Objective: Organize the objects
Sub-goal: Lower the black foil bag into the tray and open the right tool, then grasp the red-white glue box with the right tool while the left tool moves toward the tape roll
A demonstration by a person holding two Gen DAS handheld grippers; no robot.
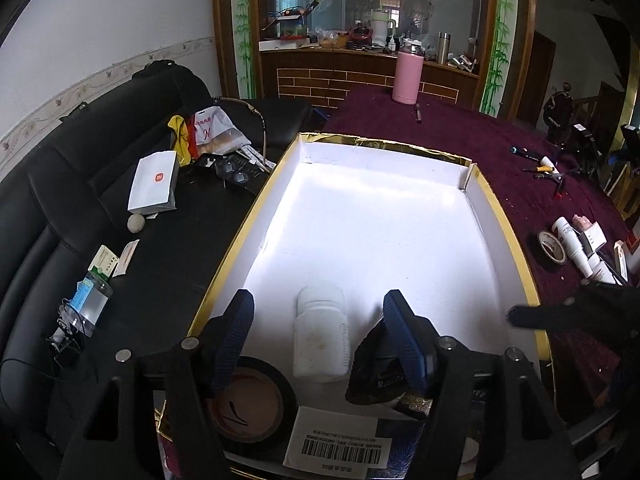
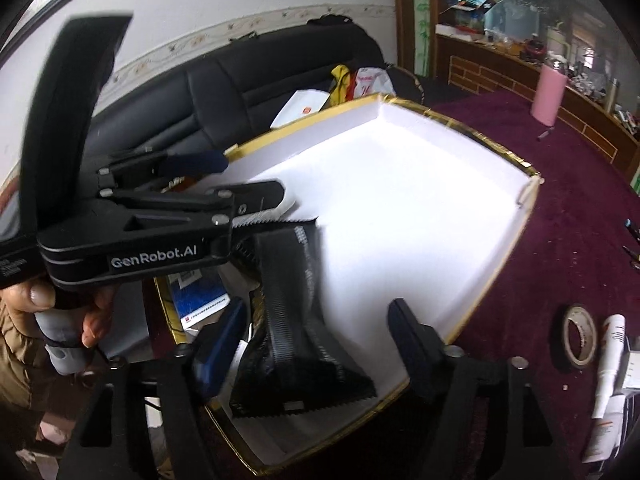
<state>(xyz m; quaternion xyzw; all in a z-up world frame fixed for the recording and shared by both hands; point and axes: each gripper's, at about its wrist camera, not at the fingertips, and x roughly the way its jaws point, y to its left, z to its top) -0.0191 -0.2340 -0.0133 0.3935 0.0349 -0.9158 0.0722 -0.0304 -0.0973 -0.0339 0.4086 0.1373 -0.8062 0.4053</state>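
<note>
One "GenRobot.AI" mark on left tool (image 2: 256, 178), barcode label (image 1: 334, 442) in box (image 1: 506, 216)

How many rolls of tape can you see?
2. One black tape roll lies inside the box, near corner; another tape roll lies outside on the purple cloth. More may be hidden.

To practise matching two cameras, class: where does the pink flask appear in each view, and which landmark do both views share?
Left wrist view: the pink flask stands top centre, on the purple cloth just before the brick-patterned counter.
Right wrist view: the pink flask sits at the upper right, on the same cloth, smaller and blurred.
Shared landmark: the gold-rimmed white box.
</note>
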